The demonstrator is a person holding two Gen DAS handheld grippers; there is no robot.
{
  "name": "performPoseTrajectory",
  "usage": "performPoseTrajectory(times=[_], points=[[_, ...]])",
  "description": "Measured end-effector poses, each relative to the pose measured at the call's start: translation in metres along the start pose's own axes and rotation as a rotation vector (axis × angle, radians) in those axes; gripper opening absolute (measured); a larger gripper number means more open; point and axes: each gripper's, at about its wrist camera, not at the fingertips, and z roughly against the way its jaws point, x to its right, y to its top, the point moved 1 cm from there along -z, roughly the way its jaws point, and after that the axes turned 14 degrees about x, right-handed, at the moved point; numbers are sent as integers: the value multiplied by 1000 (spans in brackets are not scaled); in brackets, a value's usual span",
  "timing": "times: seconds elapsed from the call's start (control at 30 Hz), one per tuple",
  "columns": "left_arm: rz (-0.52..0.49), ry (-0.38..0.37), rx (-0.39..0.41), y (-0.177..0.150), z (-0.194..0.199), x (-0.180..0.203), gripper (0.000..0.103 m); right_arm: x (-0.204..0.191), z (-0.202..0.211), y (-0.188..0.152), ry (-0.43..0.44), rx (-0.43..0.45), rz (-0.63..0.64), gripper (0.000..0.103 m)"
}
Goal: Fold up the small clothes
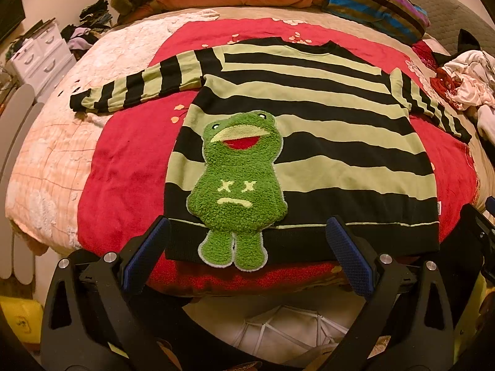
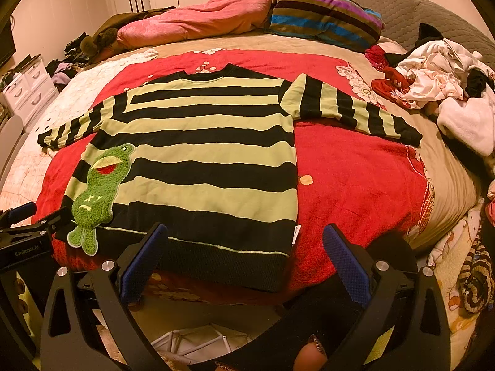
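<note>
Left wrist view shows your left hand-held gripper (image 1: 247, 247) wide open, holding nothing, its blue pads on each side of the frog patch (image 1: 236, 185) at the sweater's hem. Your right hand-held gripper (image 2: 244, 253) is wide open and empty too, by the hem. The striped sweater (image 2: 204, 160) lies flat, sleeves out, on the red blanket (image 2: 355, 179) on the bed (image 2: 448, 167).
</note>
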Motion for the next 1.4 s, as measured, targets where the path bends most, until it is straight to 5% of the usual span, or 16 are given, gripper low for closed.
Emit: performPoseTrajectory(times=[1.4], points=[[-31, -17, -15, 7, -16, 15, 94, 9, -12, 7, -23, 16, 9, 99]])
